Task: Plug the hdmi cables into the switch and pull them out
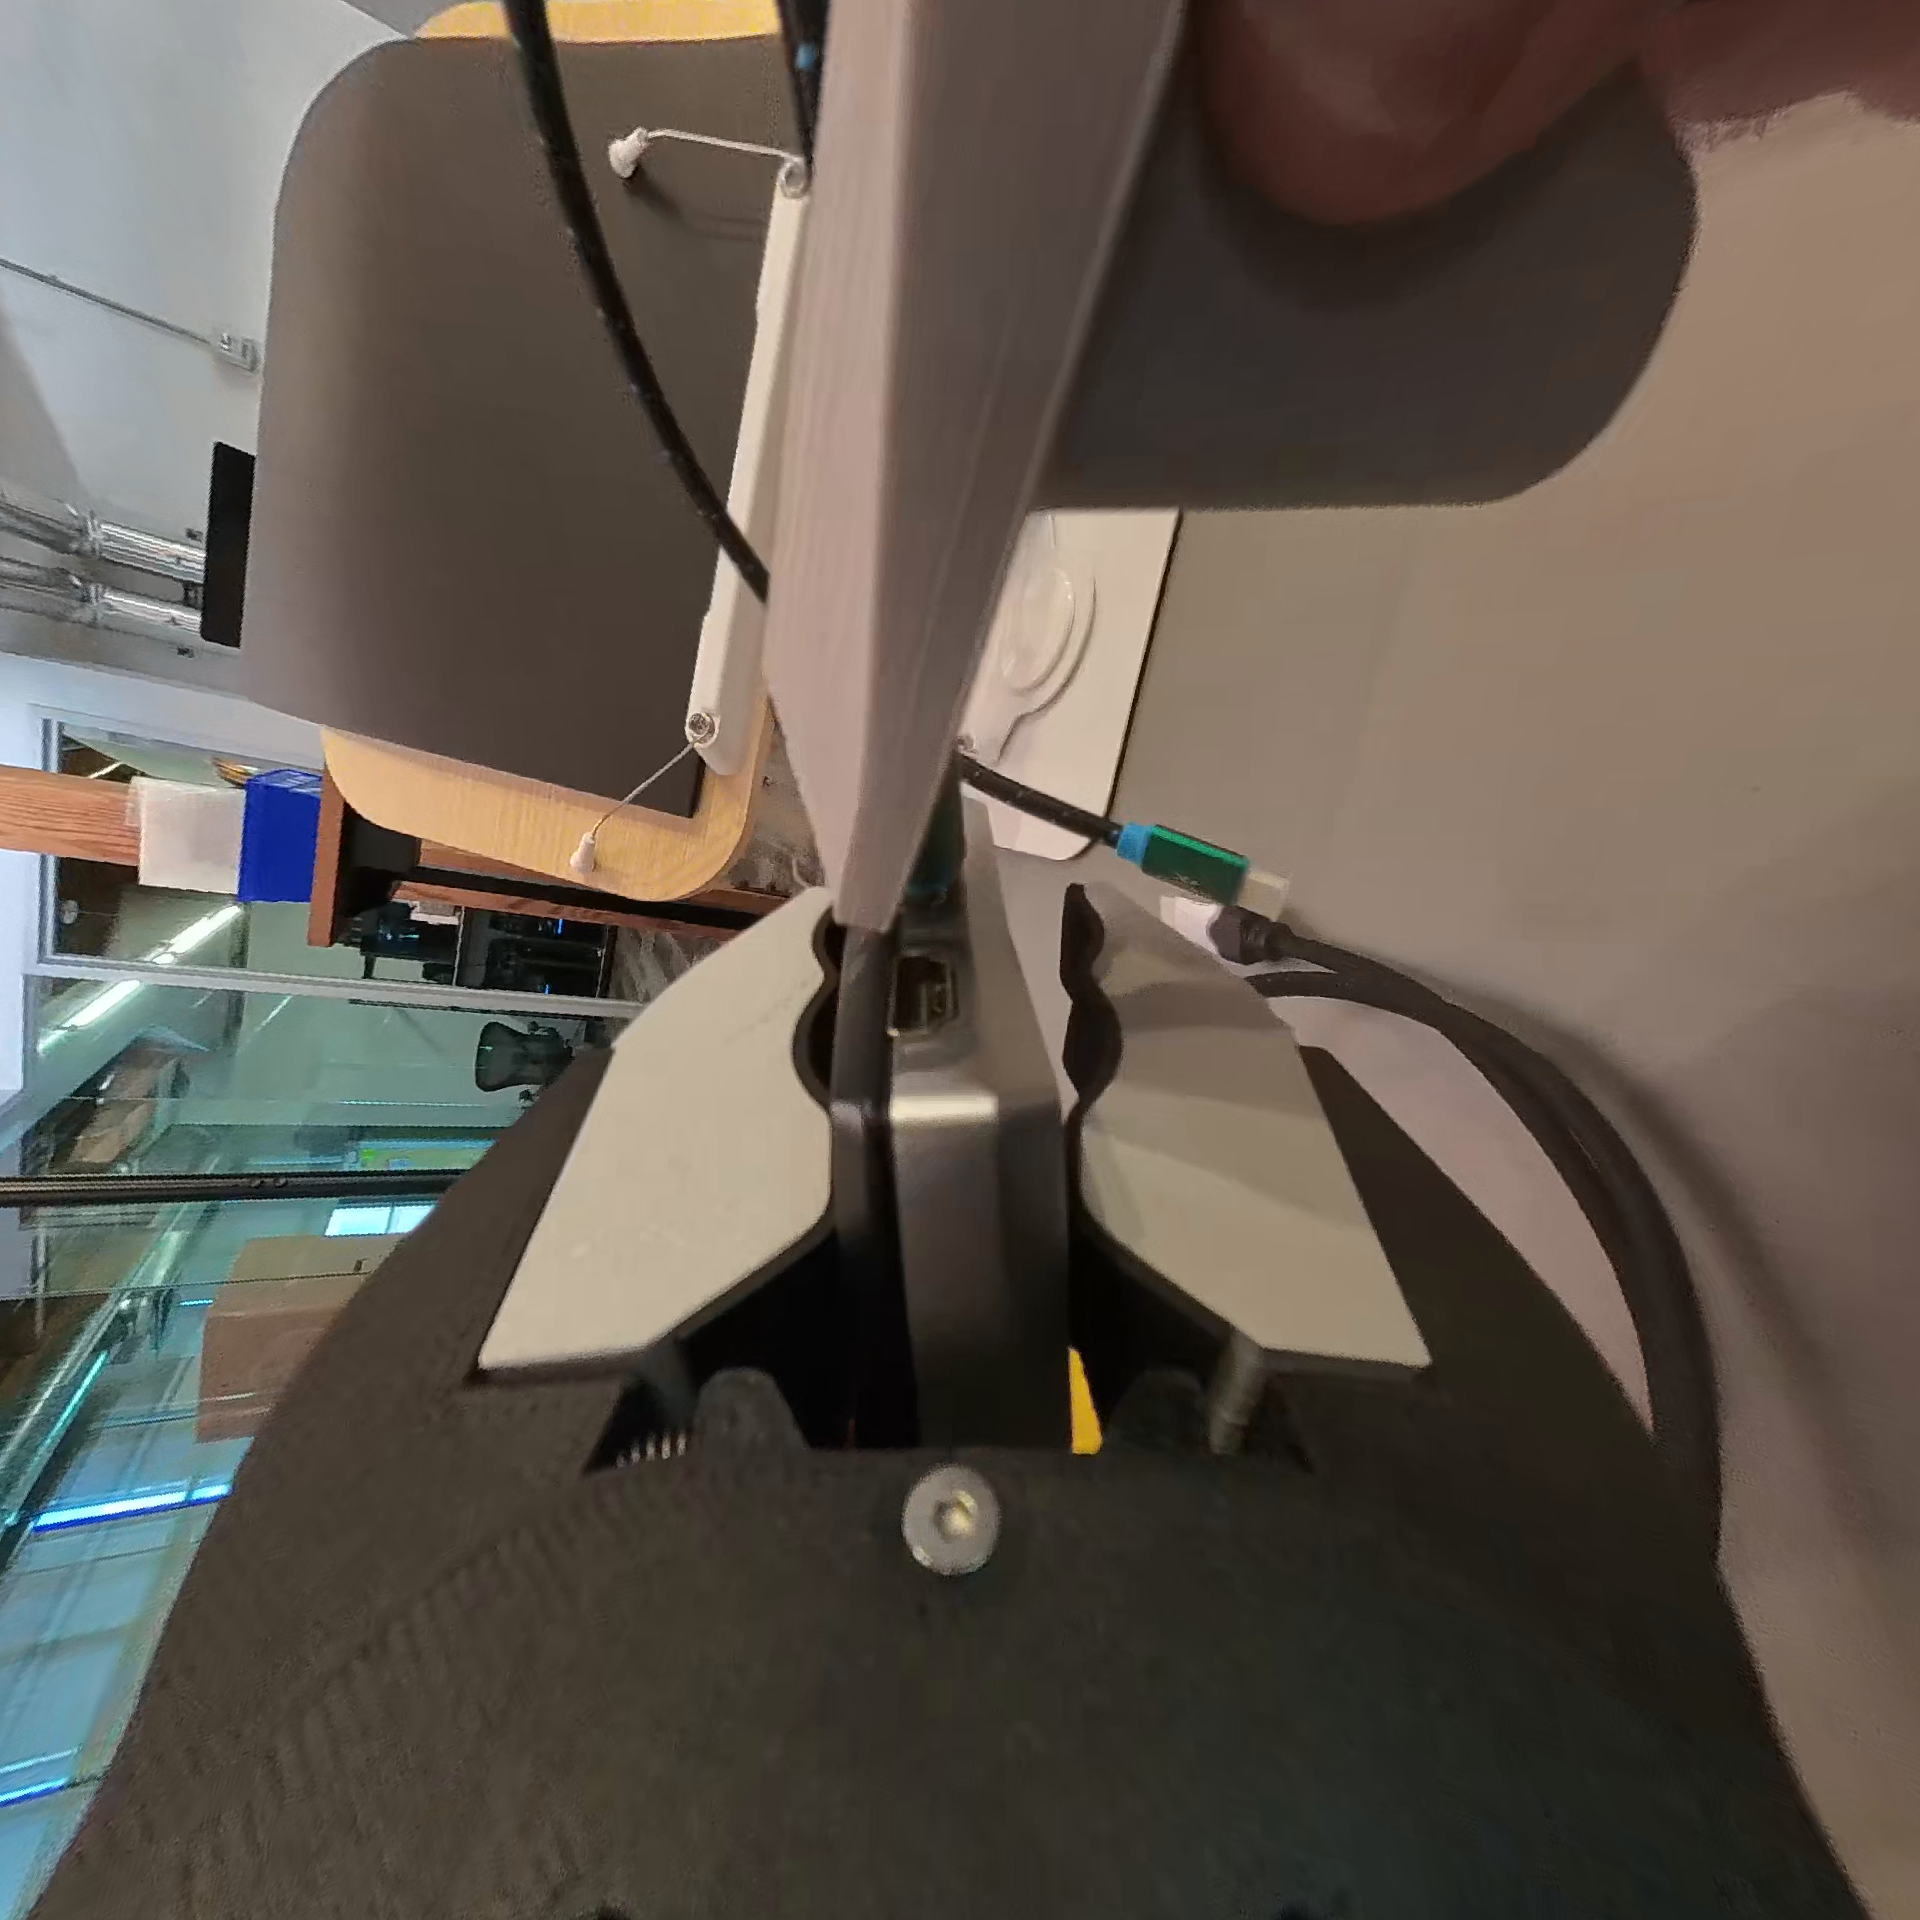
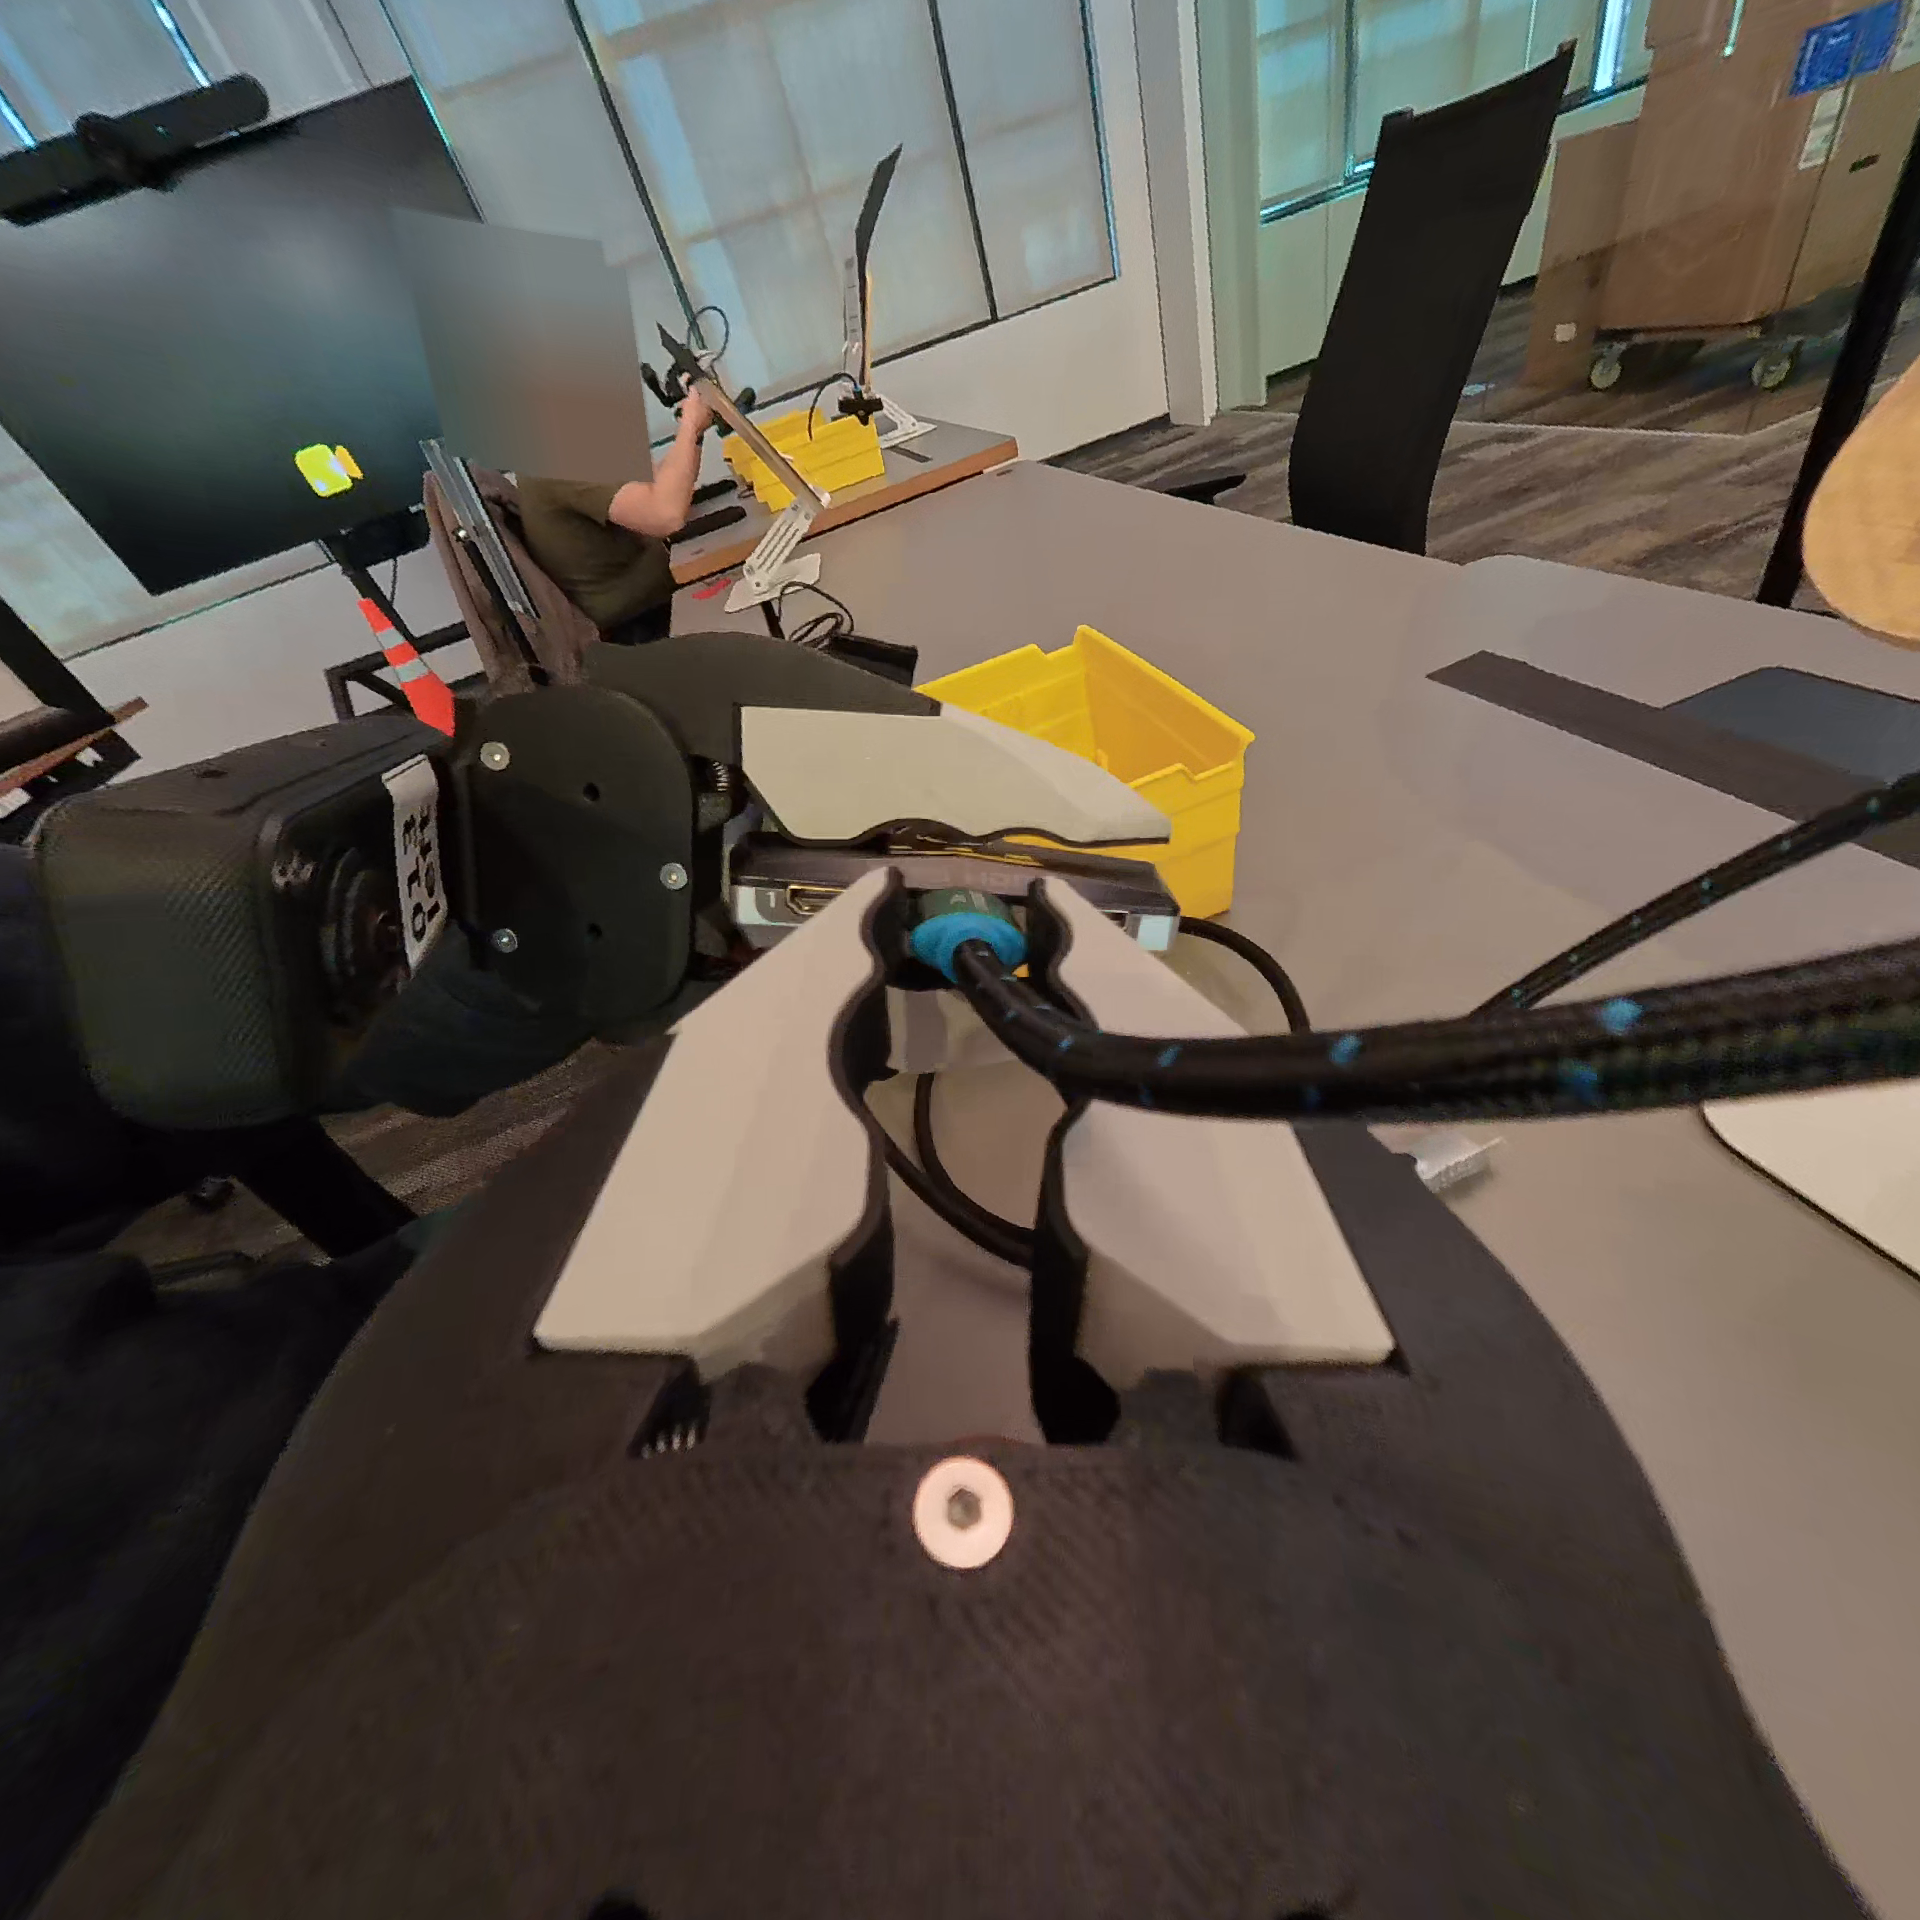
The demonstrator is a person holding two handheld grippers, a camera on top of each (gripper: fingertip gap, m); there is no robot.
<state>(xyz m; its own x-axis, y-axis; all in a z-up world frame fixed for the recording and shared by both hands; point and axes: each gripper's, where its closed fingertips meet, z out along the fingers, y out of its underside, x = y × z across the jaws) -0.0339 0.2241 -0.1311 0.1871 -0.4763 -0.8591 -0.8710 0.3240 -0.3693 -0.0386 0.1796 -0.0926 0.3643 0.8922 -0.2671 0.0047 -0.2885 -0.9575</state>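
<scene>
The left hand-held gripper clamps the switch steady (edge-on) — so the port resists force. The right hand-held gripper pinches the green HDMI plug at its port — seated or leaving, I cannot tell.
</scene>
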